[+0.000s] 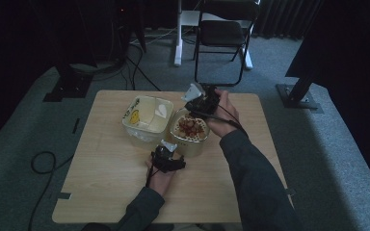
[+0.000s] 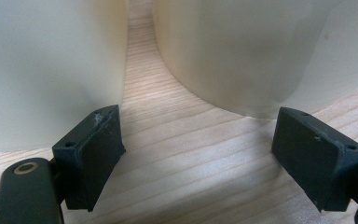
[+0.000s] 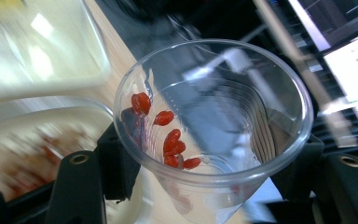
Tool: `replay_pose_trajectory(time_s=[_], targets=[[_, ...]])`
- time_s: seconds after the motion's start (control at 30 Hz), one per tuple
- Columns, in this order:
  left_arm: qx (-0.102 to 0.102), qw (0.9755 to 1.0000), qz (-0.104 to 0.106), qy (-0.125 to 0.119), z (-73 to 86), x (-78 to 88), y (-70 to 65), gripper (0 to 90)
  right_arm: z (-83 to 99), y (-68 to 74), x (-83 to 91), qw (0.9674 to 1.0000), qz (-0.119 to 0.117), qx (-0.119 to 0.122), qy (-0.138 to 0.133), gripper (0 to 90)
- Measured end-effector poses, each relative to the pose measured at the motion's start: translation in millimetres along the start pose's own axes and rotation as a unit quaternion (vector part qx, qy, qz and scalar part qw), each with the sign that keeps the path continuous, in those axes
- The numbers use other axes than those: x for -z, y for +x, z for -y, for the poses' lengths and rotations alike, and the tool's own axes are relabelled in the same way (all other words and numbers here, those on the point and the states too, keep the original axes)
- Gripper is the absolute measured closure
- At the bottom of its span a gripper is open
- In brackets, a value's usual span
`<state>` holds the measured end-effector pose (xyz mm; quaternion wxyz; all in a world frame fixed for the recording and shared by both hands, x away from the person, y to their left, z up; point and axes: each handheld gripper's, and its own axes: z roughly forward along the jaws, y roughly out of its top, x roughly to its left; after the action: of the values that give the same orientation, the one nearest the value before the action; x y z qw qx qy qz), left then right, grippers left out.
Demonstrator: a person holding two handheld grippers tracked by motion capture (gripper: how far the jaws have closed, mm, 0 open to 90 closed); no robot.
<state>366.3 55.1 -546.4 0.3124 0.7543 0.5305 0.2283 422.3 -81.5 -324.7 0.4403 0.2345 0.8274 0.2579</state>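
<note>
Red berries (image 3: 172, 142) cling inside the clear plastic cup (image 3: 242, 116); the round cream bowl (image 1: 189, 139) holds red and tan bits, the square cream tub (image 1: 147, 115) carries a yellow print, pale wood-grain desk (image 1: 106, 168).

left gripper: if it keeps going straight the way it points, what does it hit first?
Probably nothing at once. The left gripper is open and aims at the narrow gap between the pale square plastic container and the round cream bowl. Its spread fingers look wider than the gap, so they'd likely meet both walls.
</note>
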Motion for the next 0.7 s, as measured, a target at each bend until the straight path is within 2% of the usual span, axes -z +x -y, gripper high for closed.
replay_pose_trajectory(time_s=[0.03, 0.1, 0.17, 0.2, 0.23, 0.27, 0.37, 0.47, 0.57, 0.63, 0.7], targets=[[0.0, 1.0, 0.0, 0.0, 0.0, 0.0, 0.0, 16.5, -0.8, -2.4, 0.5, 0.9997, -0.013, -0.022, -0.006, 35.3], [0.0, 1.0, 0.0, 0.001, 0.0, 0.0, 0.0, 16.5, -2.5, -8.8, 0.9, 0.9955, -0.046, -0.078, -0.025, 35.3], [0.0, 1.0, 0.0, 0.0, 0.0, 0.0, -0.1, 16.5, -4.3, -14.5, 1.9, 0.9889, -0.072, -0.122, -0.046, 35.2], [0.0, 1.0, 0.0, 0.0, -0.1, 0.0, -0.1, 16.5, -5.7, -17.5, 2.6, 0.984, -0.088, -0.144, -0.058, 35.2], [0.0, 1.0, 0.0, 0.0, 0.0, 0.0, 0.0, 16.5, -6.7, -18.9, 3.2, 0.9811, -0.096, -0.155, -0.065, 35.2], [0.0, 1.0, 0.0, 0.0, -0.1, 0.0, 0.0, 16.5, -8.3, -21.1, 3.7, 0.9759, -0.109, -0.174, -0.075, 35.2], [0.002, 1.0, 0.001, 0.001, 0.0, 0.1, -0.2, 16.5, -11.8, -24.0, 4.0, 0.9668, -0.127, -0.203, -0.09, 35.2], [0.002, 1.0, 0.001, 0.001, 0.0, 0.1, -0.2, 16.5, -14.8, -24.2, 4.0, 0.9621, -0.135, -0.215, -0.1, 35.2], [0.002, 1.0, 0.001, 0.001, 0.0, 0.1, -0.2, 16.4, -18.0, -23.1, 3.3, 0.961, -0.137, -0.215, -0.106, 35.2], [0.002, 1.0, 0.001, 0.001, 0.0, 0.2, -0.2, 16.5, -19.7, -22.3, 2.8, 0.9587, -0.145, -0.218, -0.111, 35.2], [0.0, 1.0, 0.0, 0.001, -0.1, 0.2, 0.0, 16.4, -22.3, -20.3, 2.7, 0.9596, -0.145, -0.215, -0.11, 35.2]])
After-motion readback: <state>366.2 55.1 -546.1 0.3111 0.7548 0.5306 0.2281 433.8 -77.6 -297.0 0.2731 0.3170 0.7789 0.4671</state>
